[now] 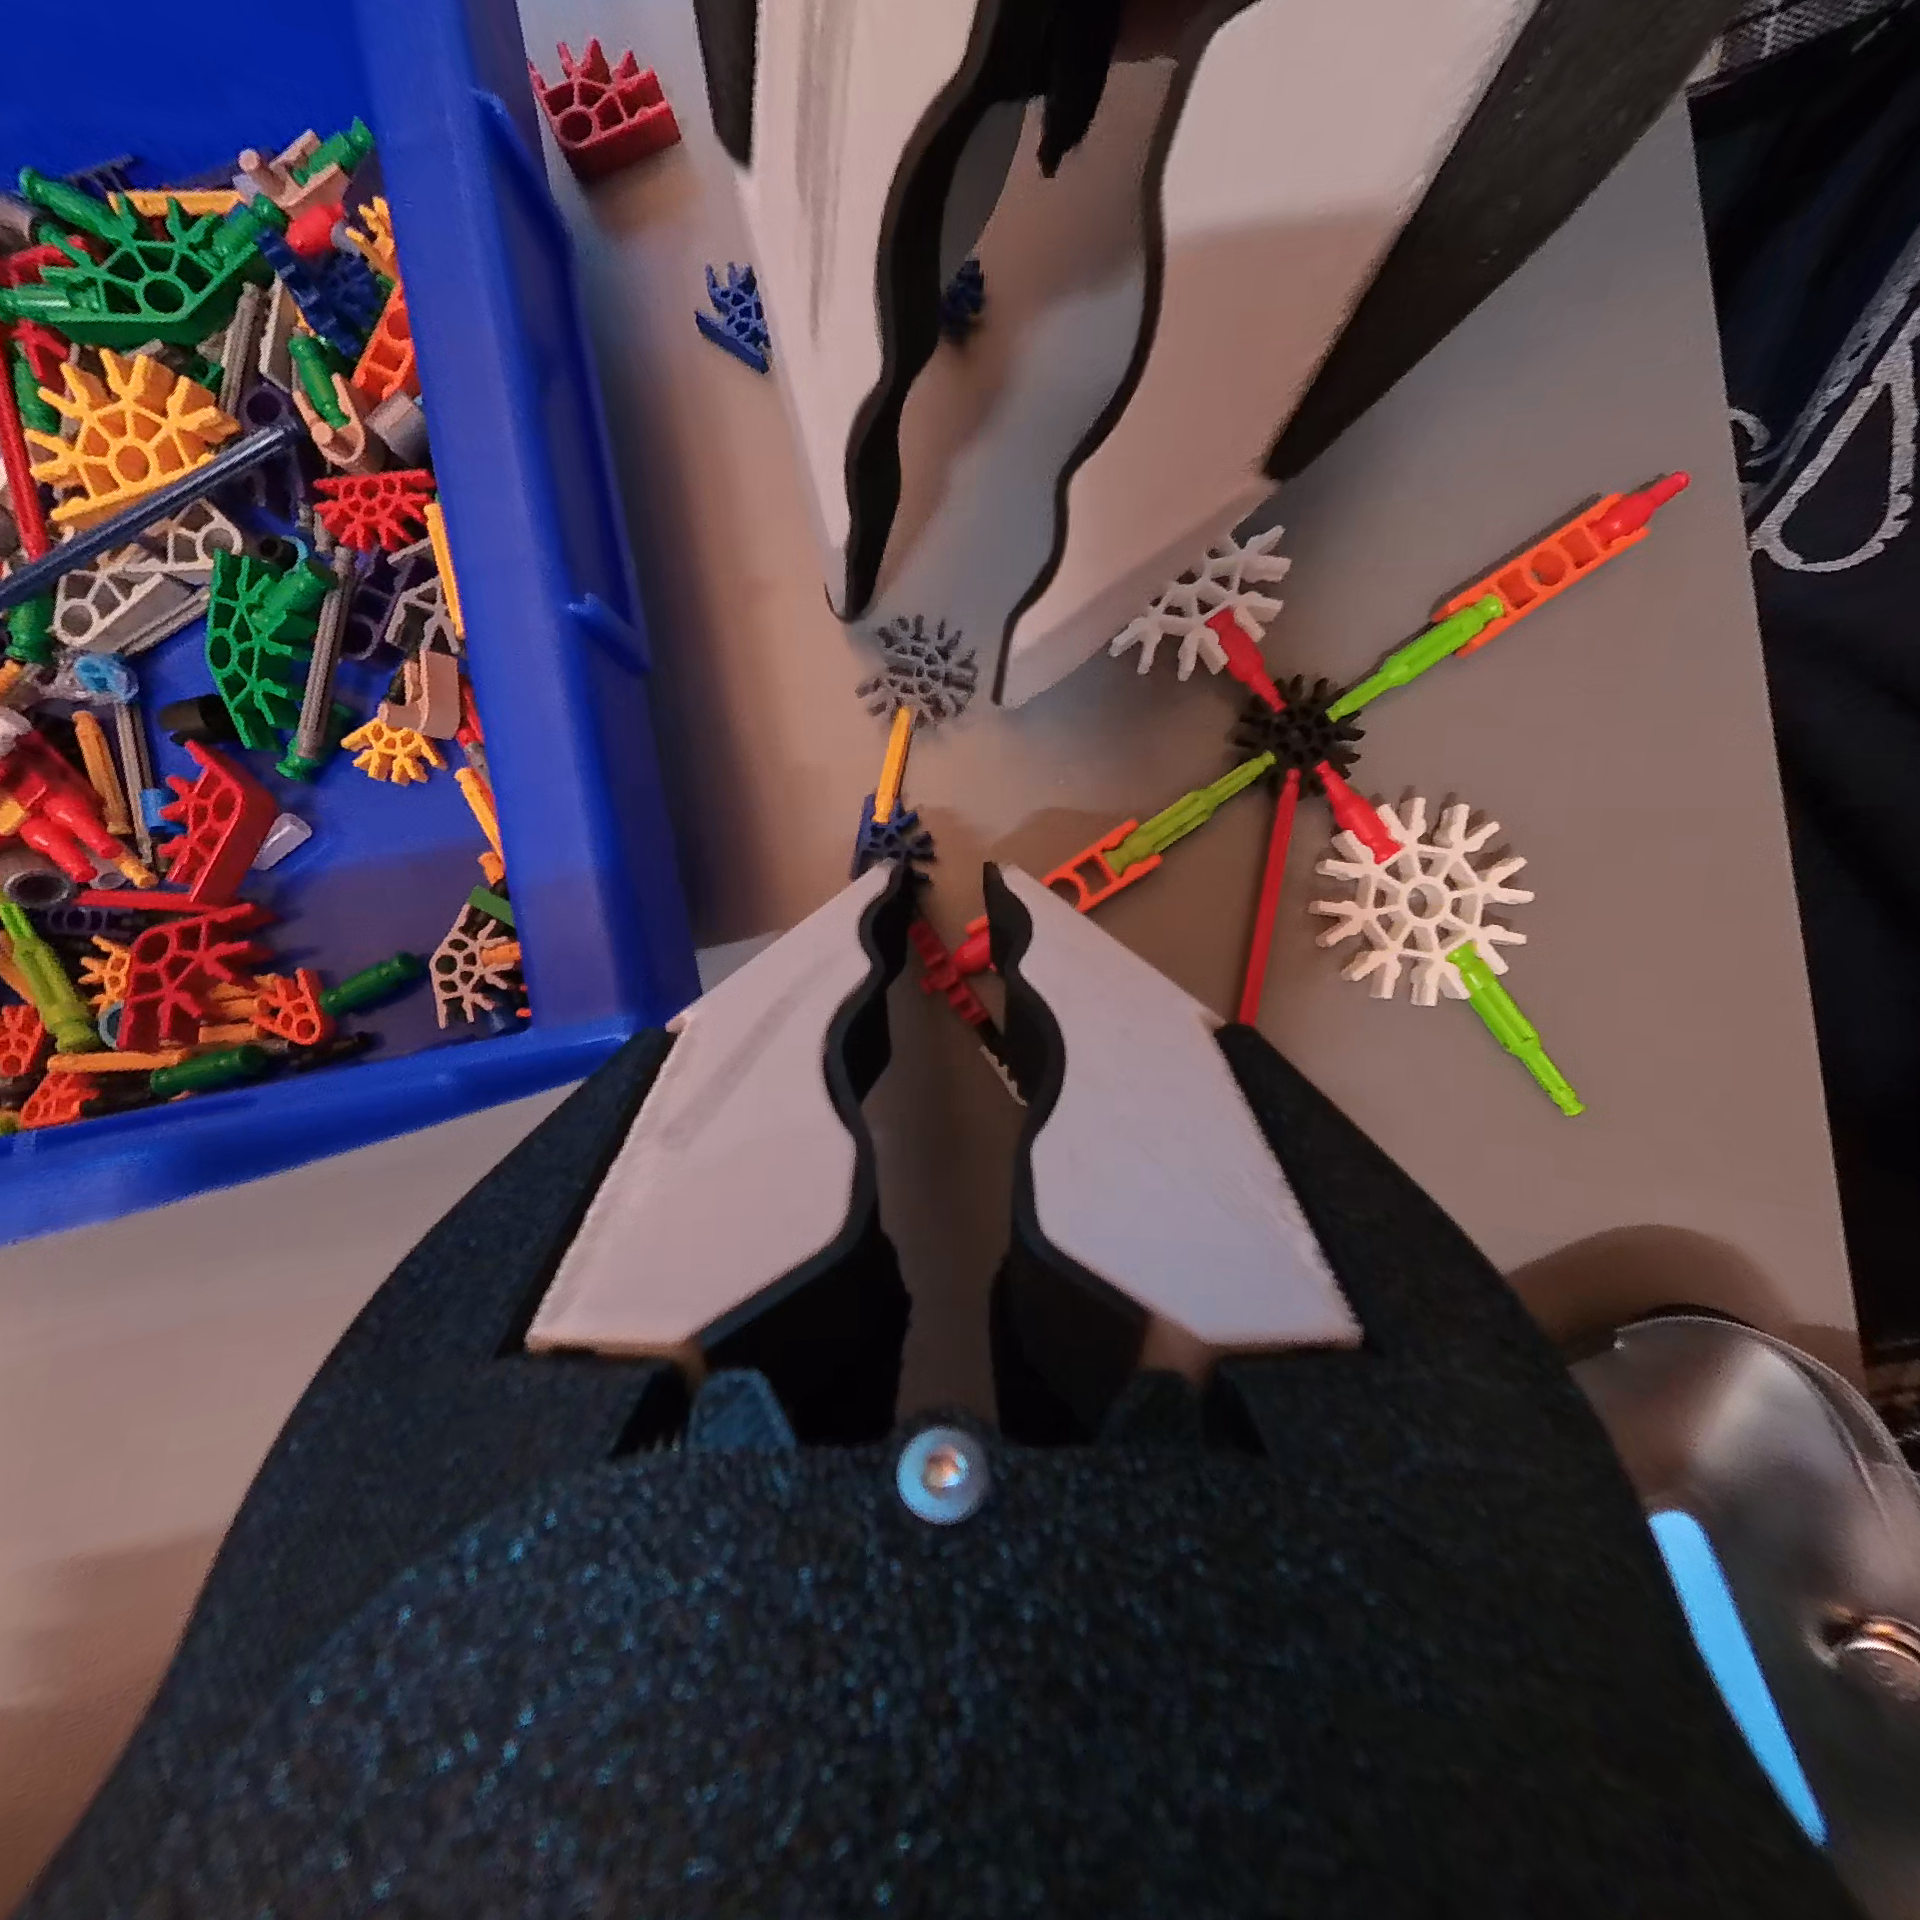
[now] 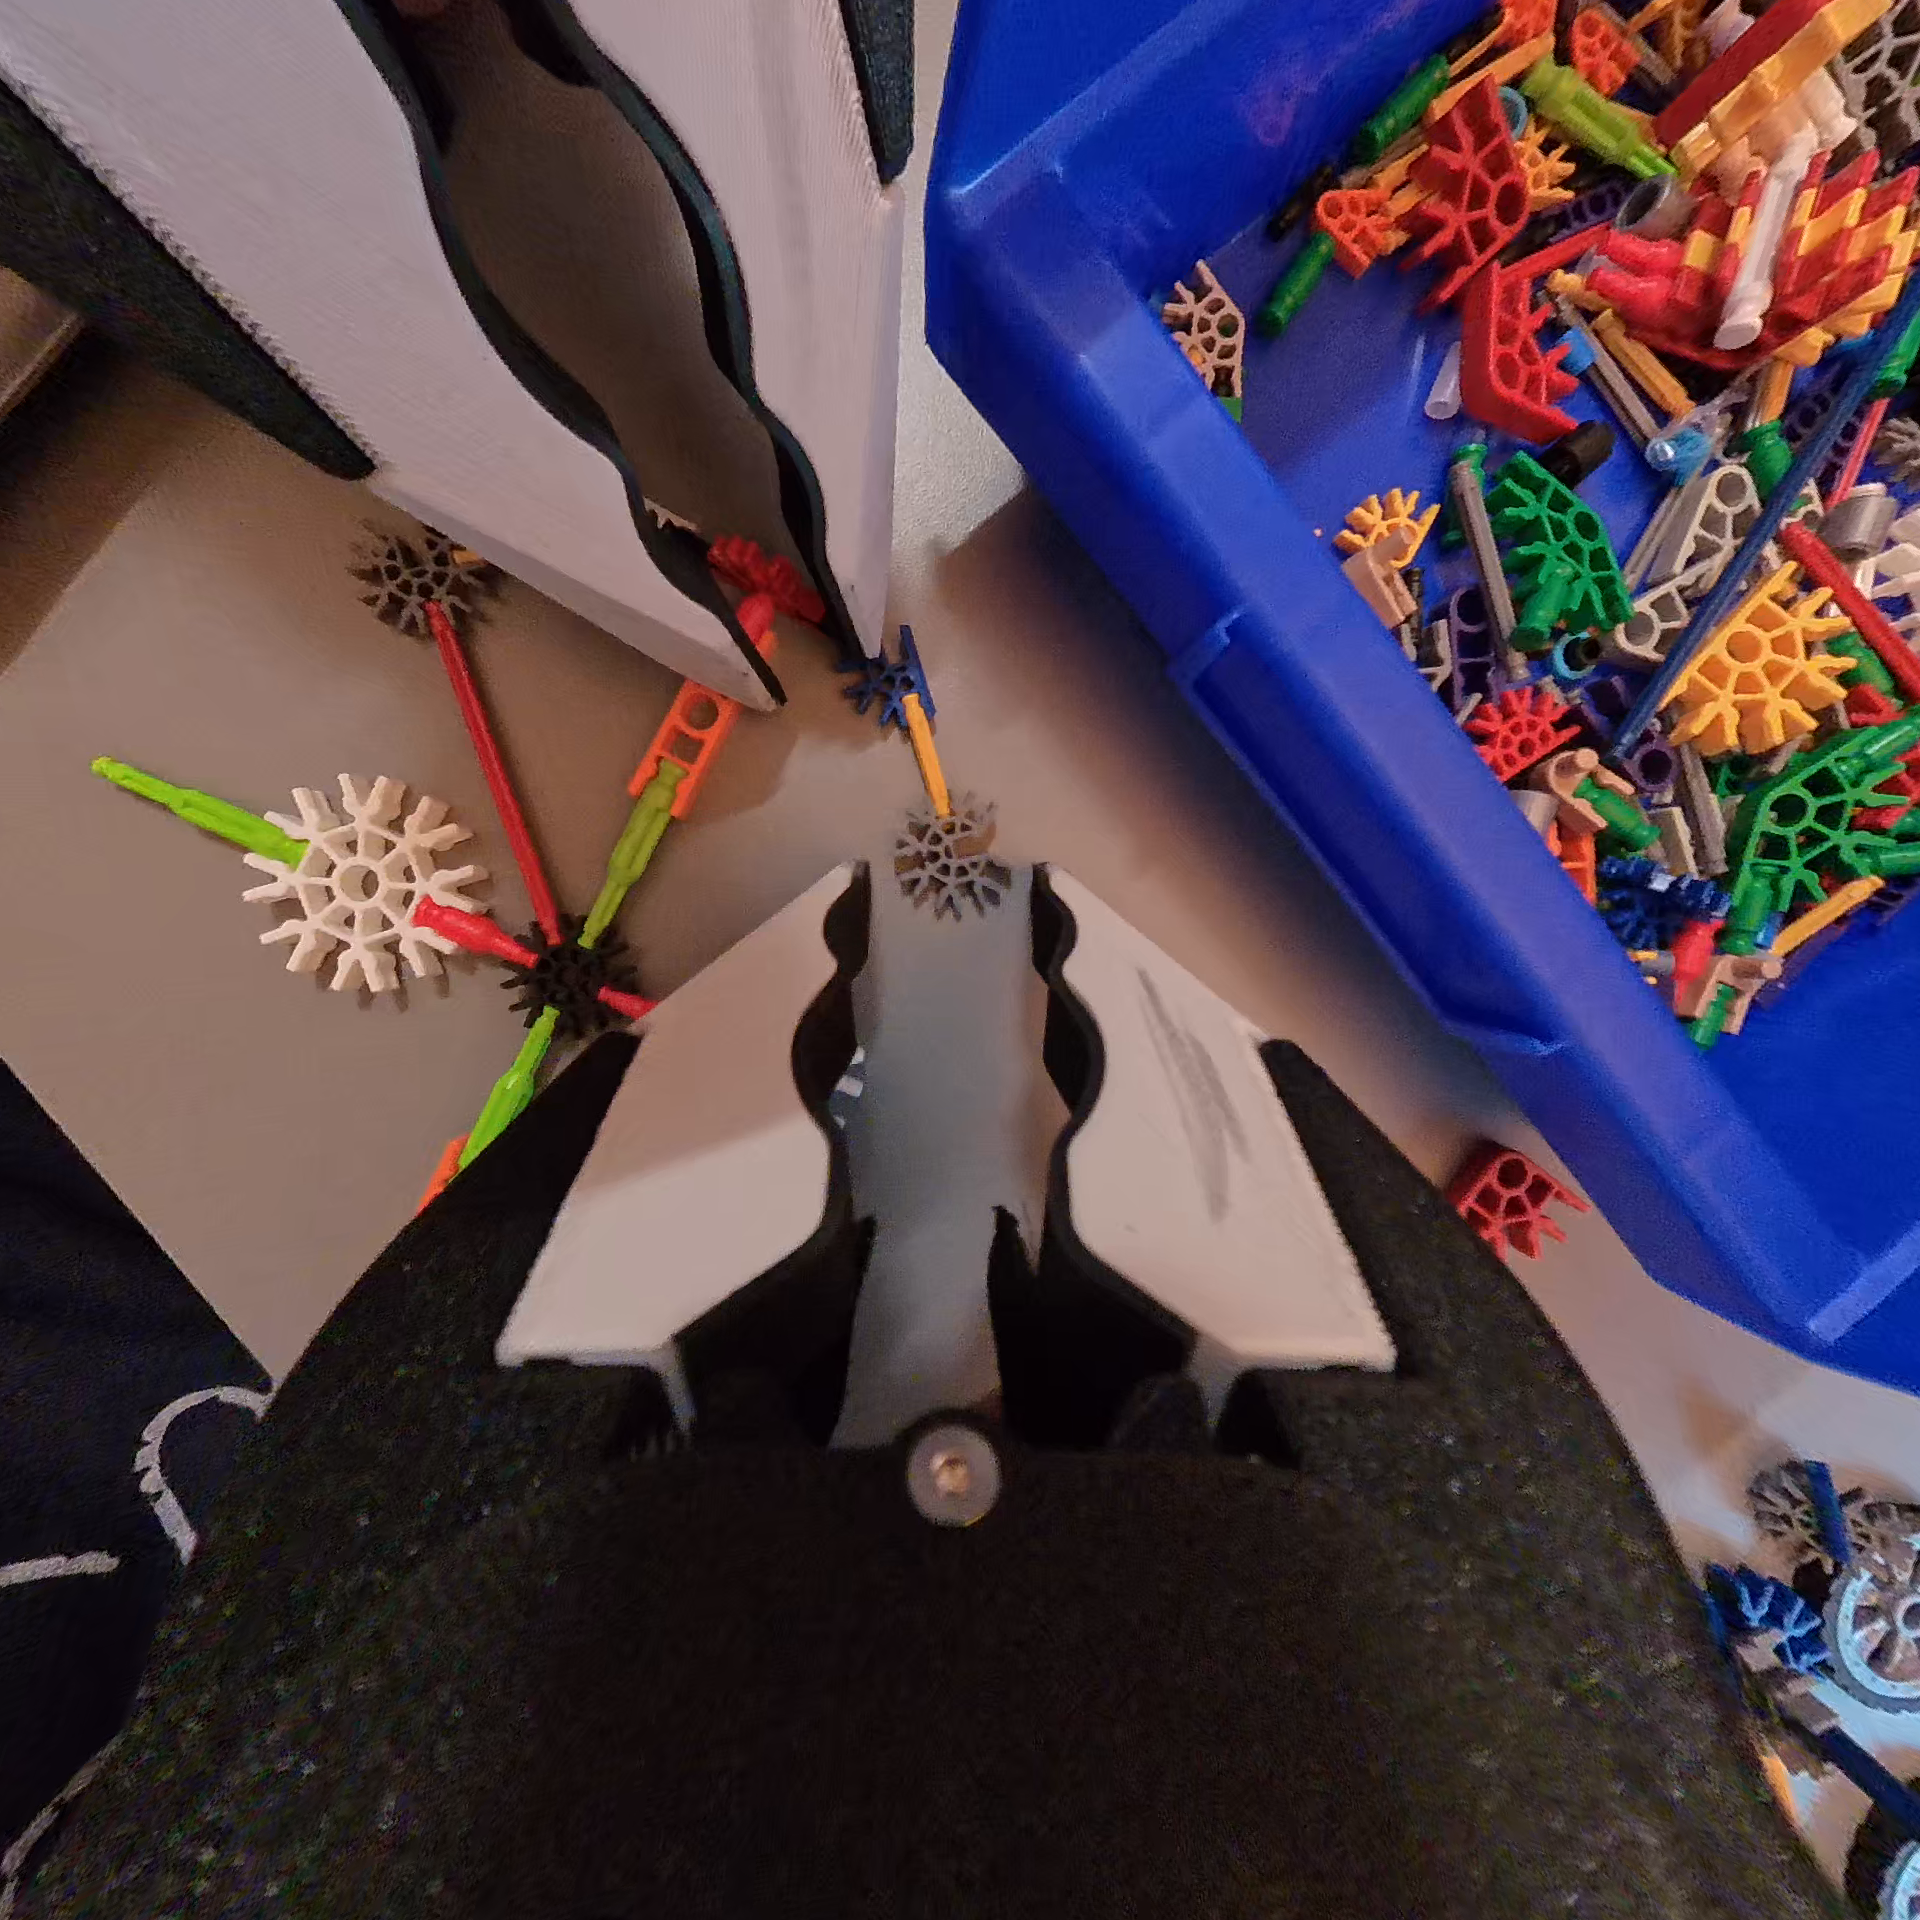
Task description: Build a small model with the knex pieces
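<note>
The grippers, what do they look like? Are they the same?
Yes. The left gripper and right gripper each have a rough, speckled black body, two pale wedge-shaped fingers edged with wavy black pads, and a silver screw in the middle. No cables or sleeves show.

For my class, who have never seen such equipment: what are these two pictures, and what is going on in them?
A person holds a pair of hand-held tongs in each hand, and each pair carries a camera looking along its two fingers. One picture comes from the left tongs, the other from the right tongs; each also shows the other pair opposite. On the table lie a blue bin of plastic construction pieces, a spoked assembly around a black hub, and a short yellow rod joining a grey snowflake connector to a blue connector. Both tongs are open, tips beside that small piece, gripping nothing.
</note>
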